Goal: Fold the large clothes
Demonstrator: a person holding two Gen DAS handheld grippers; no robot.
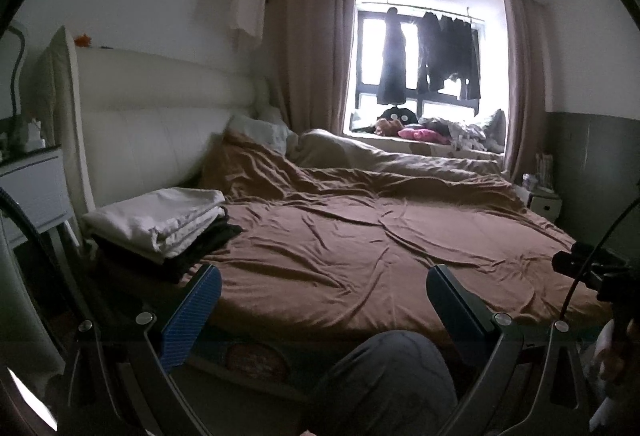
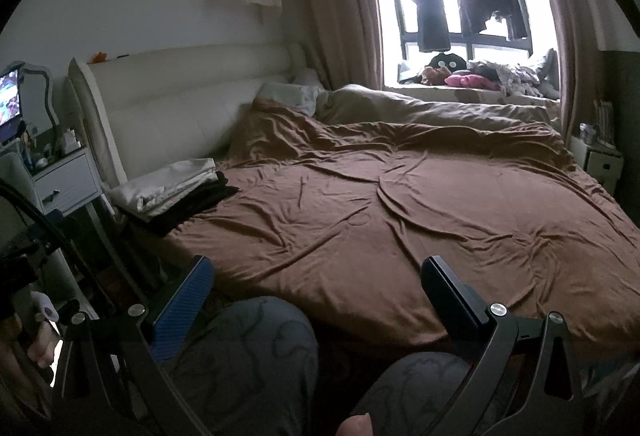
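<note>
Brown sheet (image 1: 360,248) lies bare; folded white and black clothes (image 1: 160,224) sit stacked at the bed's head-end near corner. Left claw (image 1: 324,300) and right claw (image 2: 316,292) both spread, empty. Reaching carelessly could topple that stack off the edge.

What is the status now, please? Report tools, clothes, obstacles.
Left tool open, empty. Right tool open, empty. Folded clothes stacked at bed corner. Nothing in the way.

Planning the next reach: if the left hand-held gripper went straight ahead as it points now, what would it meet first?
Probably the wrinkled brown bedspread; the open left hand-held gripper points over the bed's near edge, though depth is unclear.
</note>
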